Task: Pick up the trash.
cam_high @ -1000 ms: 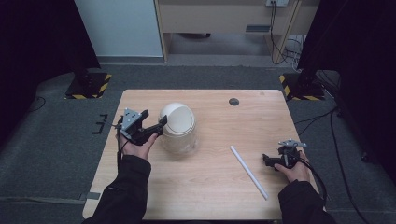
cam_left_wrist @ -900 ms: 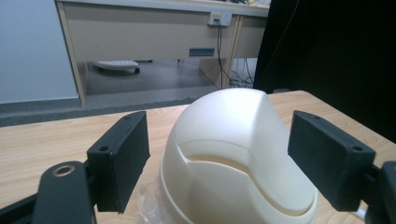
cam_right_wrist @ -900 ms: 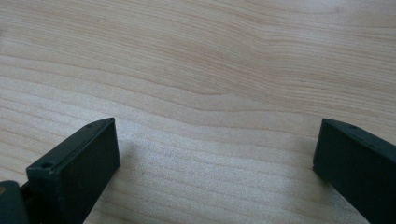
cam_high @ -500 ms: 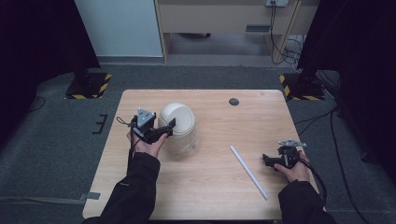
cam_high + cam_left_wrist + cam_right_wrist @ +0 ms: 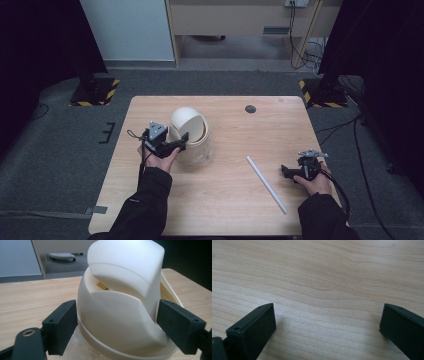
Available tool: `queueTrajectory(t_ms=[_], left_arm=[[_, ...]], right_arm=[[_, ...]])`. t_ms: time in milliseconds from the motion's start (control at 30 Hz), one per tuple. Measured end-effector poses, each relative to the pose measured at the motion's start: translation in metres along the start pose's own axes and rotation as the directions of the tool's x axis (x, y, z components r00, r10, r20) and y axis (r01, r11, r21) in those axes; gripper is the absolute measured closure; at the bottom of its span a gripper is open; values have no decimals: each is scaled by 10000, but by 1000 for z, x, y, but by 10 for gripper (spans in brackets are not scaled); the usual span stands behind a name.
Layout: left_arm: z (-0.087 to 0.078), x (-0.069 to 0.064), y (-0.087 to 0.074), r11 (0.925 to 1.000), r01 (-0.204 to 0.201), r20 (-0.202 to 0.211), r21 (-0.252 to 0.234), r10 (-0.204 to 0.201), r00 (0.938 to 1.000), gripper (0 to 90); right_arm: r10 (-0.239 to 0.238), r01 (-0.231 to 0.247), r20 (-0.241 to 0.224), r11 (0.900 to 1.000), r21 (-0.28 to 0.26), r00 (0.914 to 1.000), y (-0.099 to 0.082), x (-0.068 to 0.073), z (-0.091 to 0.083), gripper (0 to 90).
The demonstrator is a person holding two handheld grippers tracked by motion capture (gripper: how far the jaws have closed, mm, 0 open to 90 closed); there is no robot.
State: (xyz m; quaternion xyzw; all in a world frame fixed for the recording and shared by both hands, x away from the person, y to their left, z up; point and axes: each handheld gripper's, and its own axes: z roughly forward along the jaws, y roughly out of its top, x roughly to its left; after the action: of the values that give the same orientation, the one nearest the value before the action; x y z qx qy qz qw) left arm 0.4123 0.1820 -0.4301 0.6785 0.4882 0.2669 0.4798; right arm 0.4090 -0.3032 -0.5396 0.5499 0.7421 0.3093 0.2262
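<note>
A clear jar point(image 5: 199, 156) stands on the wooden table point(image 5: 235, 210), left of centre, topped by a white domed lid point(image 5: 187, 124) with a swing flap. In the left gripper view the lid point(image 5: 120, 290) sits between the two black jaws. My left gripper point(image 5: 183, 142) point(image 5: 117, 322) has just been closing, and both pads touch the lid's sides. My right gripper point(image 5: 287, 171) rests near the table's right edge. Its jaws stand open over bare wood point(image 5: 327, 325), with nothing between them.
A long white stick point(image 5: 266, 184) lies at a slant on the table between the jar and the right gripper. A small dark round disc point(image 5: 250, 109) sits near the far edge. Beyond the table are grey carpet and stand feet with yellow-black stripes point(image 5: 95, 92).
The left hand moved right and down to the jar, bringing its jaws to either side of the lid. The right hand has stayed where it was.
</note>
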Motion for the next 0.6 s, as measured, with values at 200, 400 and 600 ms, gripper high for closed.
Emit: queueTrajectory(t_ms=[200,400,600], left_arm=[[-3,2,10,9992,-32,148,-409,38,9999,237],[-7,2,14,9973,-228,410,-693,256,9988,261],[-11,3,18,9964,-349,660,-771,400,9970,297]], right_arm=[[8,-8,-6,10000,20,10000,0,0,0,7],[13,-13,-5,10000,21,10000,0,0,0,7],[10,-10,-2,10000,21,10000,0,0,0,7]])
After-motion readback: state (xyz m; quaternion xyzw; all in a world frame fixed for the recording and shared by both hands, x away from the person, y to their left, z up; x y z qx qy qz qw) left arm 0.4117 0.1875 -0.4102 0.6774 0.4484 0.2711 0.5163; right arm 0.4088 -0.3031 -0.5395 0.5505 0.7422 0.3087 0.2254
